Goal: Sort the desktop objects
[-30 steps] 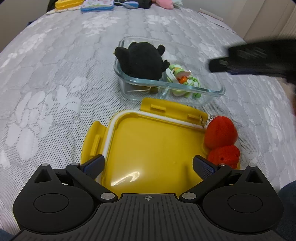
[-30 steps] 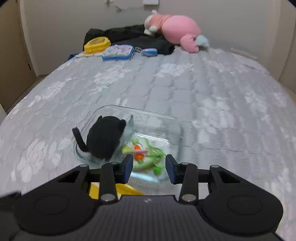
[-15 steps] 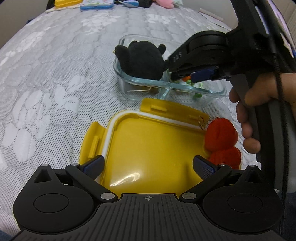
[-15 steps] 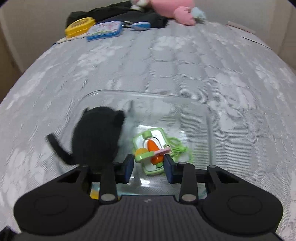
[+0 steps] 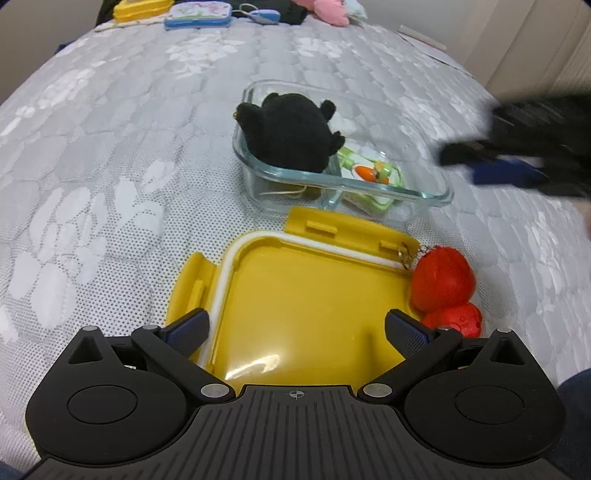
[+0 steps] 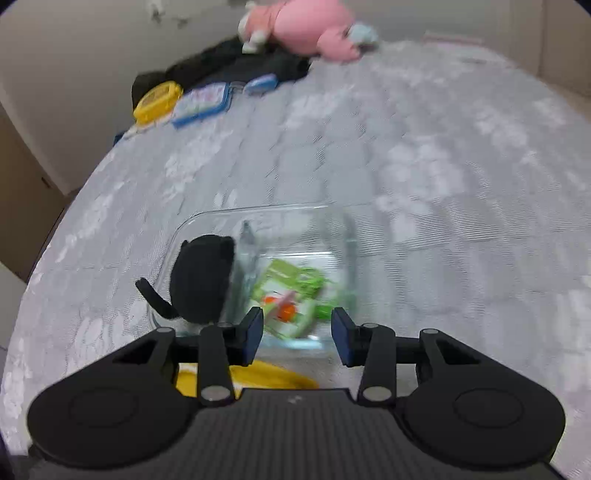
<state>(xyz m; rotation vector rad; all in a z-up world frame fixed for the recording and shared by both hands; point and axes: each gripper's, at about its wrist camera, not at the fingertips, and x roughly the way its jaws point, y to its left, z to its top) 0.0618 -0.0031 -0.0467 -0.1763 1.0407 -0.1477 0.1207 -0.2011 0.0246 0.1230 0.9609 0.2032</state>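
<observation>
A clear glass container with a divider sits on the bed cover. A black plush fills its left compartment and a green carrot toy lies in the right one. In front lies an upturned yellow lid, with a red strawberry keychain at its right edge. My left gripper hovers open over the lid's near side, holding nothing. My right gripper is just short of the container, above the green toy. Its jaws are opening with nothing between them. It shows blurred at the right.
At the far end of the grey floral bed cover lie a pink plush, a yellow box, a blue-edged case and dark cloth. A wall stands behind them.
My right gripper dipped into the container by the green toy, then pulled back out to the right with a roll. The green toy shifted slightly. My left gripper stayed put.
</observation>
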